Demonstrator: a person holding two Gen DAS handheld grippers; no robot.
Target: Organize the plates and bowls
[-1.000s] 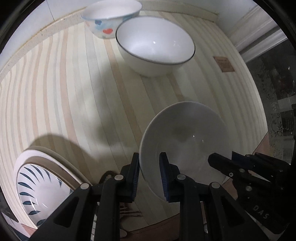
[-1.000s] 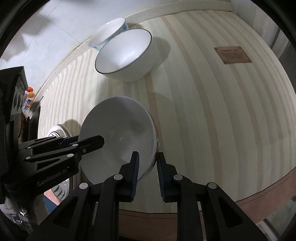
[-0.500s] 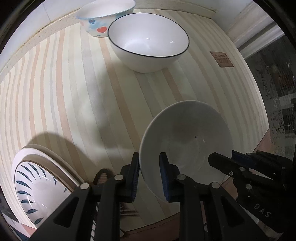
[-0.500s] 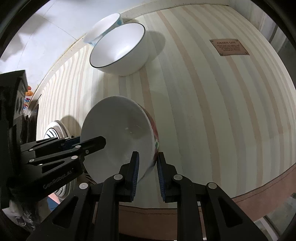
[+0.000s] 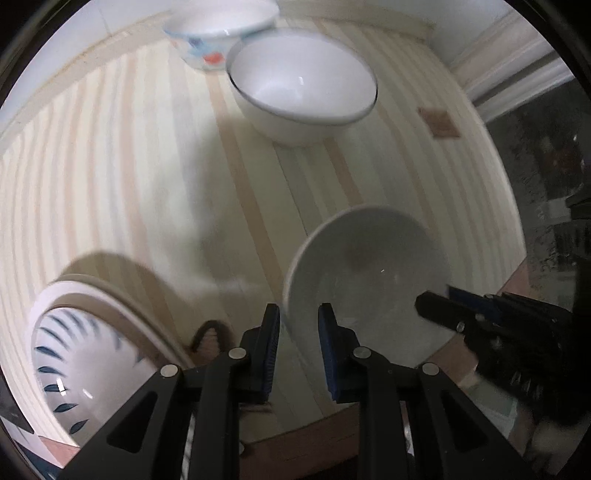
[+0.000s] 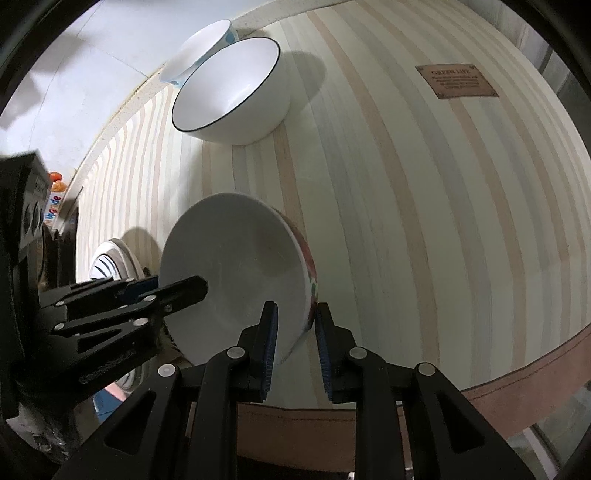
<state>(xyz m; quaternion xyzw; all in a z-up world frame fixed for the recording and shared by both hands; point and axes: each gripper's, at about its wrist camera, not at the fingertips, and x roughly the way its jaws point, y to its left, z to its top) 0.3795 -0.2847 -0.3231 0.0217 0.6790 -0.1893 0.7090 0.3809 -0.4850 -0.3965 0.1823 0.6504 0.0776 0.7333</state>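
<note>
I am looking down on a table [image 6: 424, 221] covered in a cloth of pale cream, peach and grey stripes, with a brown band running along its near edge. A pale wall [image 5: 480, 22] is meeting the far side of the table. At two o'clock in the right wrist view, a brown label [image 6: 456, 81] is lying flat on the cloth; its print is too small to read. Raised lettering is showing on the body of the left gripper in that same view, but I cannot make it out.

I am holding a white bowl [image 6: 236, 273] with both tools. It is tilted on edge, its plain white inside facing the cameras, and red and green decoration is showing on its outer wall. It is sitting near the front edge of the table. The left gripper [image 5: 298, 325] is pinching the bowl's rim at the bowl's seven o'clock. The right gripper [image 6: 293, 321] is straddling the rim at the bowl's five o'clock, the rim standing between its blue pads [image 6: 272, 332].

At twelve o'clock, well apart from it, a white bowl with a dark rim [image 5: 301, 88] is standing upright, just beside a patterned bowl [image 5: 214, 33] behind it. At eight o'clock in the left wrist view, a plate with blue leaf marks [image 5: 74, 358] is resting on another plate.
</note>
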